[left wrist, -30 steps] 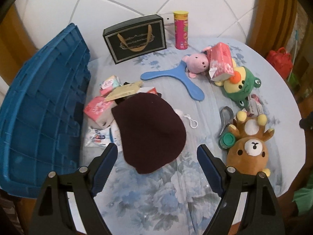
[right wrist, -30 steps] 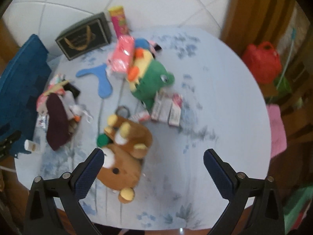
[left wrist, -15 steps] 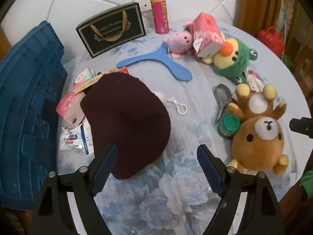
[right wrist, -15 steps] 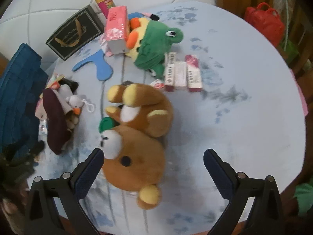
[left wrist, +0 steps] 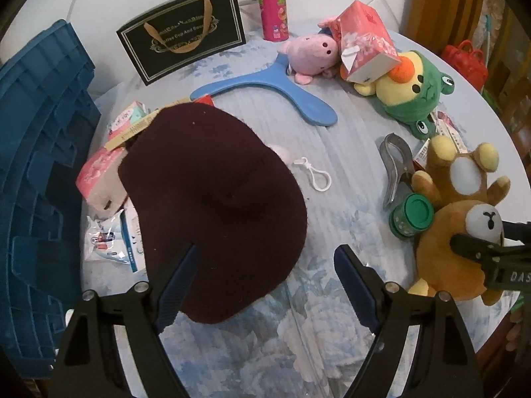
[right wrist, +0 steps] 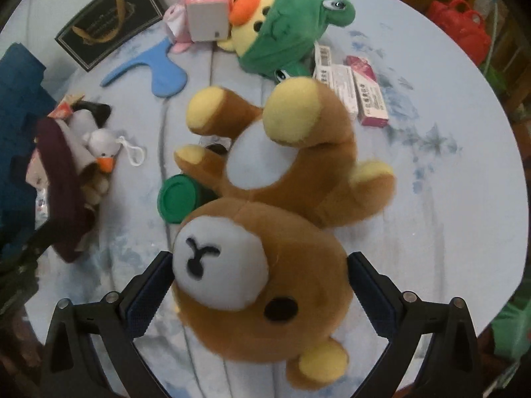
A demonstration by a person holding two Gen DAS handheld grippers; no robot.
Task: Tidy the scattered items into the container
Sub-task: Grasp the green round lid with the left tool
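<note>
I'm at the pick-up stage. My right gripper [right wrist: 260, 298] straddles the brown bear's [right wrist: 265, 285] head on the table [right wrist: 448, 215], jaws wide, pads beside the plush but not squeezing. My left gripper [left wrist: 265, 285] hangs open over the maroon hat [left wrist: 212, 205], holding nothing. Next I'd close both, then lift toward the blue crate [left wrist: 36, 179] at left.

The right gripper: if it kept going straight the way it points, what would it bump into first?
Most likely the brown bear plush: its head already sits between the open fingers of the right gripper, though whether they touch it is unclear.
</note>
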